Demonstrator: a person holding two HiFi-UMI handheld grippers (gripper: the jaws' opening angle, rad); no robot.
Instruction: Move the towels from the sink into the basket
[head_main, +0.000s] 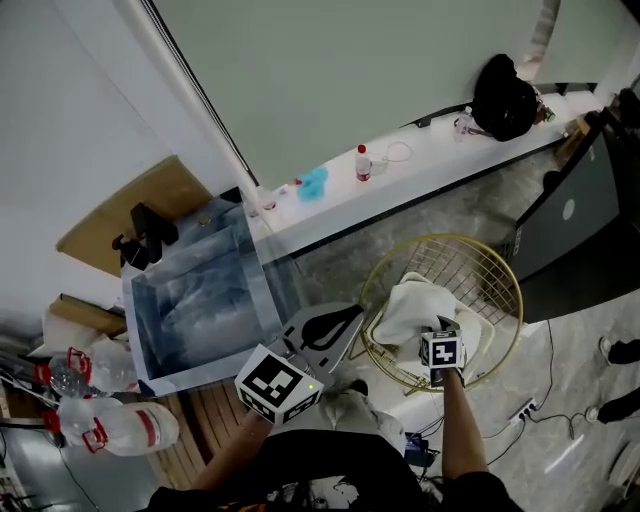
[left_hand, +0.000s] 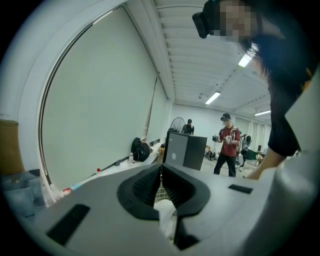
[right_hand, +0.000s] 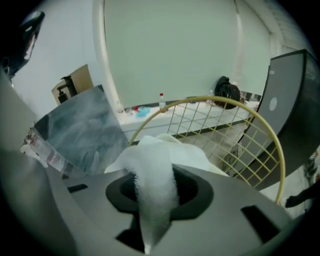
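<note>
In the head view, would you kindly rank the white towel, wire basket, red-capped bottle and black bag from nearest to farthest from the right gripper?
1. White towel, clamped in the right gripper's tongs.
2. Wire basket, directly beneath it.
3. Red-capped bottle, on the ledge, left.
4. Black bag, far right along the ledge.
</note>
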